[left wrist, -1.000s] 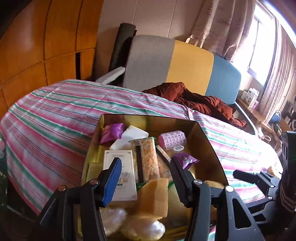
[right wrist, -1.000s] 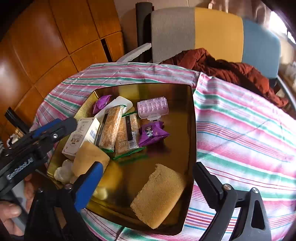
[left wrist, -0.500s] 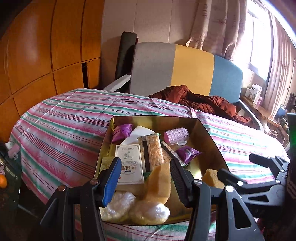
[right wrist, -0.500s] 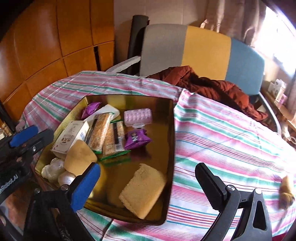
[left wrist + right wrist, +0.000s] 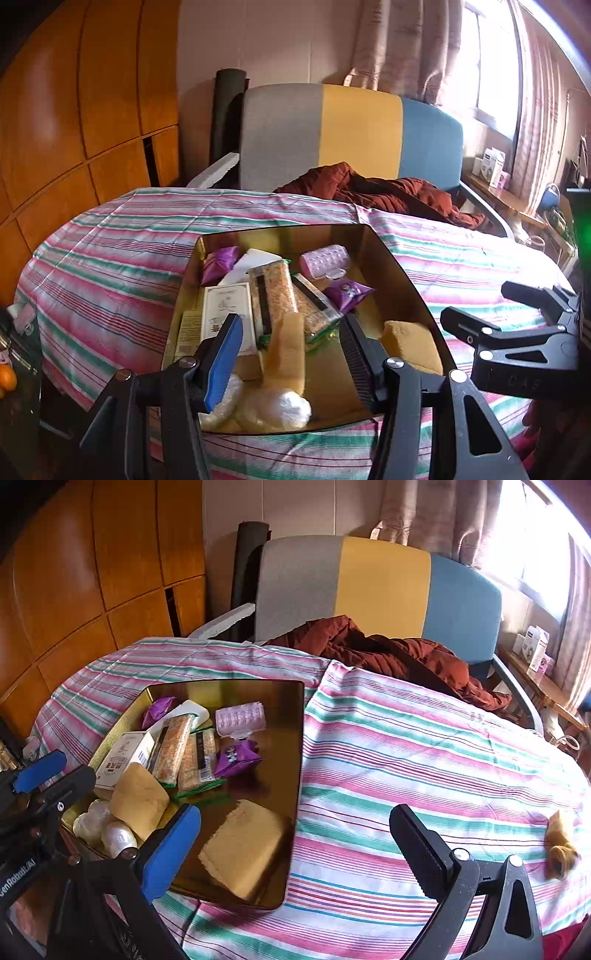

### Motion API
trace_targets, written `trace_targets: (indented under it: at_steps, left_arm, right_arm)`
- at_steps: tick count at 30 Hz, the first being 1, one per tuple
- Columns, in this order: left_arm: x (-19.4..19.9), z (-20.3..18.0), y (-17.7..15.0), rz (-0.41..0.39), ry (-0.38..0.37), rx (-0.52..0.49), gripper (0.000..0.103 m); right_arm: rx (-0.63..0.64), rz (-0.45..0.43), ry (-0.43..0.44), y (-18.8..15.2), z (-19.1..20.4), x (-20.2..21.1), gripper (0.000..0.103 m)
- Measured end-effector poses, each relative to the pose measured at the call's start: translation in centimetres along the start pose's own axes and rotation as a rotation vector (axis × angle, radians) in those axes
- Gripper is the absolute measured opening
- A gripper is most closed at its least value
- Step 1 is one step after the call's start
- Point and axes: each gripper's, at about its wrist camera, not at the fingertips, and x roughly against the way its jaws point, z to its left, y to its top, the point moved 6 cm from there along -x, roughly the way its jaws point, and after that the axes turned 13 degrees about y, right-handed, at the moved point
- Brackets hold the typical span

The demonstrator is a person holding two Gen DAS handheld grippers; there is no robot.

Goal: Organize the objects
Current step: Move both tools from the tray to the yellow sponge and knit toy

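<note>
Jaws of both grippers are standing spread with nothing between them: the left gripper [image 5: 291, 354] is hovering over the near end of the shallow gold metal tray [image 5: 299, 716], the right gripper [image 5: 295, 843] over the tray's right rim and the striped pink, green and white cloth on the tabletop [image 5: 424, 746]. Going left to right inside the tray, a white printed carton [image 5: 123, 755] is lying by the left wall, then two clear-wrapped grain bars [image 5: 173, 749], a pink ridged plastic roller [image 5: 241, 718] and a purple foil sachet [image 5: 236, 757]; a tan sponge block [image 5: 242, 849] is resting near the tray's front right corner. Far right on the cloth, well apart from the tray, a small golden-brown curled object [image 5: 561, 843] is lying
</note>
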Motion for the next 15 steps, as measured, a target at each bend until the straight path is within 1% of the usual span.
trace_targets:
  at_steps: [15]
  left_arm:
    - [1.0, -3.9, -0.4, -0.008, -0.030, -0.120, 0.055]
  right_arm:
    - [-0.075, 0.001, -0.044, -1.2, -4.0, 1.1, 0.103]
